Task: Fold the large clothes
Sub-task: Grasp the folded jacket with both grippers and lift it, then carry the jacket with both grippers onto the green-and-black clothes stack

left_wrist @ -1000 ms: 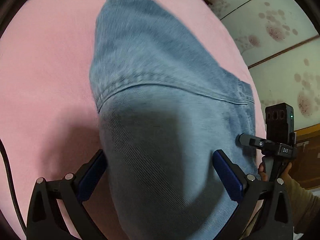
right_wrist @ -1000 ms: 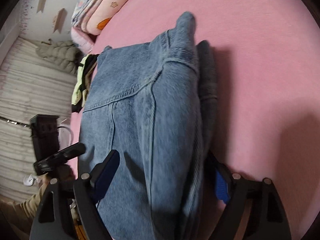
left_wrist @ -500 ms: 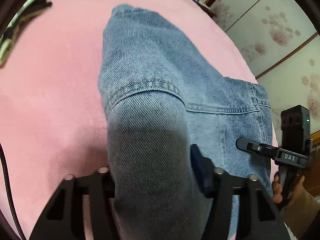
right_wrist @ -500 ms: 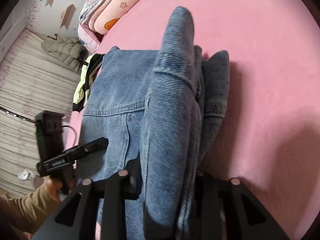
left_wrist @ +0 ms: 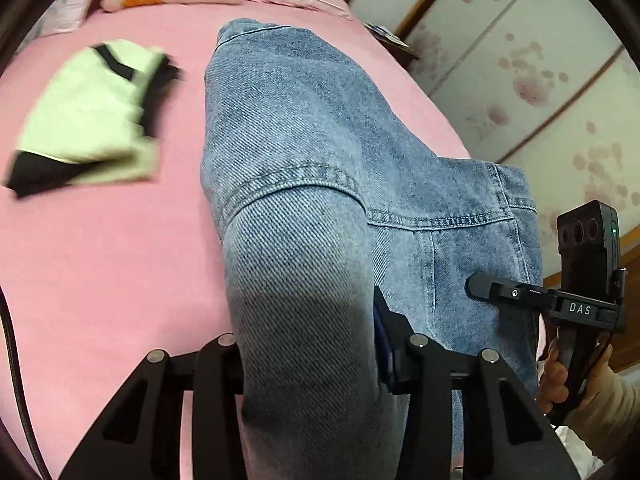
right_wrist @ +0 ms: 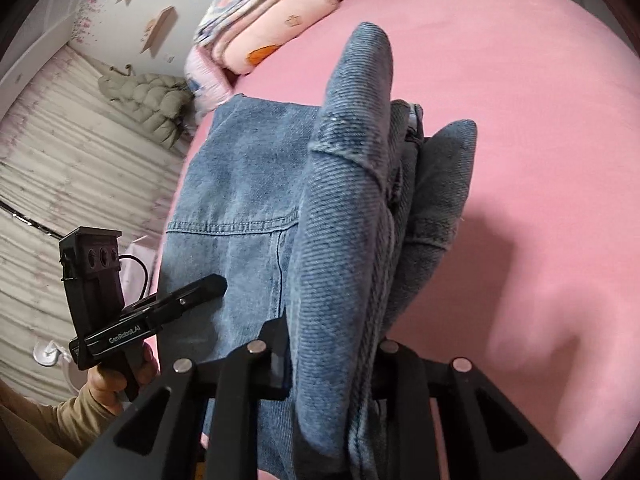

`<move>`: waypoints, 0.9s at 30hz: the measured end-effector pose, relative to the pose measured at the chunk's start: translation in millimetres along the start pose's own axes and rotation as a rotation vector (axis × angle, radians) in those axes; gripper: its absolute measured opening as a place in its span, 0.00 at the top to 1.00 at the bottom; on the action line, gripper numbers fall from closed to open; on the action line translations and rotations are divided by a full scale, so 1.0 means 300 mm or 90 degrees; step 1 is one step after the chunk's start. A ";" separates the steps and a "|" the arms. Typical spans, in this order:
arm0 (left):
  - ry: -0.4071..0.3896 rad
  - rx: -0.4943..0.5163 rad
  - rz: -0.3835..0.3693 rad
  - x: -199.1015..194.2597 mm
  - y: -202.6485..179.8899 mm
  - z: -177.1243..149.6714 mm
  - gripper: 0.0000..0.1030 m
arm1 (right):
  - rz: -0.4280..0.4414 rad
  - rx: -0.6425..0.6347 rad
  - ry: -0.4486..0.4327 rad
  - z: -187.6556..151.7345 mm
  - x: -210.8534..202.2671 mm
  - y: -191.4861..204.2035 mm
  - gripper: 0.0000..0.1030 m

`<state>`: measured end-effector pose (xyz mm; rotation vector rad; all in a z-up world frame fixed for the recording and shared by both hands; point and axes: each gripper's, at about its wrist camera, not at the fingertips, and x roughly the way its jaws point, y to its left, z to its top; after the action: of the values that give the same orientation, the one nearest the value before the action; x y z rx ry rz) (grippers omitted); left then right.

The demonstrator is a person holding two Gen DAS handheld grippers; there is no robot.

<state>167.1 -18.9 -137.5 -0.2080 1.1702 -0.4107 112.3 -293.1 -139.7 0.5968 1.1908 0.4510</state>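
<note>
Pink bedsheet (left_wrist: 100,280) fills both of my views, with a stack of pillows (right_wrist: 272,20) at the head of the bed and pale panelled walls beyond.

My left gripper (left_wrist: 308,364) has a thick fold of the denim jacket (left_wrist: 304,152) bunched between its fingers; the jaws are closing, and the blue pad on one side is already pressed into the cloth. From there the denim humps up and runs away toward the pillows, while the rest lies on the sheet toward my other hand.

My right gripper (right_wrist: 332,360) is likewise closing on a bundle of the same jacket (right_wrist: 348,208) — several layers stand up in a ridge between its fingers, with a darker flap hanging off one side and a flat panel lying on the bed on the other.

Each camera sees the opposite gripper just beside the jacket's flat panel, held in a hand (left_wrist: 560,376) with a tan sleeve (right_wrist: 60,412).

A folded pale-green and black garment (left_wrist: 88,120) lies apart on the sheet, blurred. A quilted grey coat (right_wrist: 148,100) sits beside the bed — near the pillows.
</note>
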 end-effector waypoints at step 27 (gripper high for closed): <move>-0.050 0.005 0.226 0.217 1.267 0.806 0.04 | -0.113 -0.055 0.045 0.983 1.405 0.552 0.57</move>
<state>489.2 285.9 -240.1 -0.0071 1.1017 -0.0935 522.0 36.8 -263.1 0.4003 1.2731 0.3728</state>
